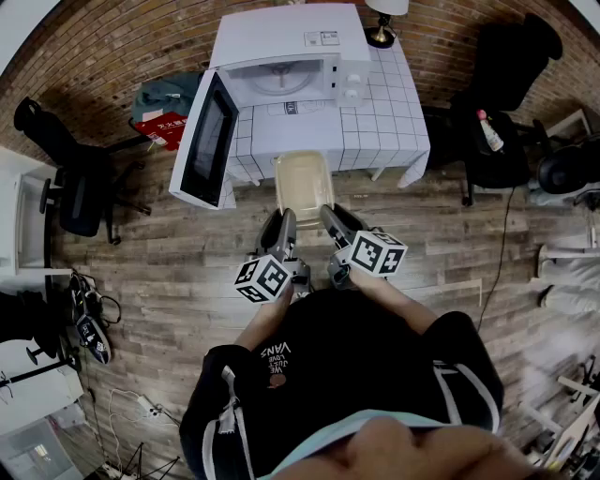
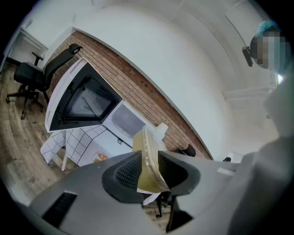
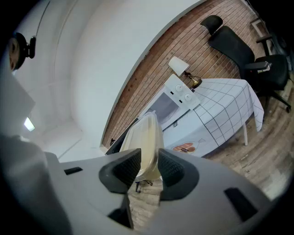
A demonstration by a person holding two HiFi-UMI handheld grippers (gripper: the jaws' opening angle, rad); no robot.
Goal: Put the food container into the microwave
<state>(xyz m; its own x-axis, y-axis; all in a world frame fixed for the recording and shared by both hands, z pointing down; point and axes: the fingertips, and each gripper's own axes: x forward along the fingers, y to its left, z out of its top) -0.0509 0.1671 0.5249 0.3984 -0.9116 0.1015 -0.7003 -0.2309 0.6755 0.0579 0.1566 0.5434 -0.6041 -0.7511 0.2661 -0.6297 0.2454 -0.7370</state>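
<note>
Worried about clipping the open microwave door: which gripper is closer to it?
Left. The left gripper grips the food container on the side where the microwave door hangs open; the right gripper grips the container's opposite side, farther from the door.

I assess this as an office or studio room with a makeshift kitchen corner, not a proper kitchen. Grounds: bare brick wall point(image 1: 112, 47) and wood-plank floor point(image 1: 169, 272); black office chairs point(image 1: 73, 187) at either side. A white microwave point(image 1: 281, 56) stands on a small table point(image 1: 394, 122) under a grid-patterned cloth, a lamp point(image 1: 380, 28) beside it. Shoes point(image 1: 91, 333) and loose cables point(image 1: 127, 412) lie on the floor.
</note>
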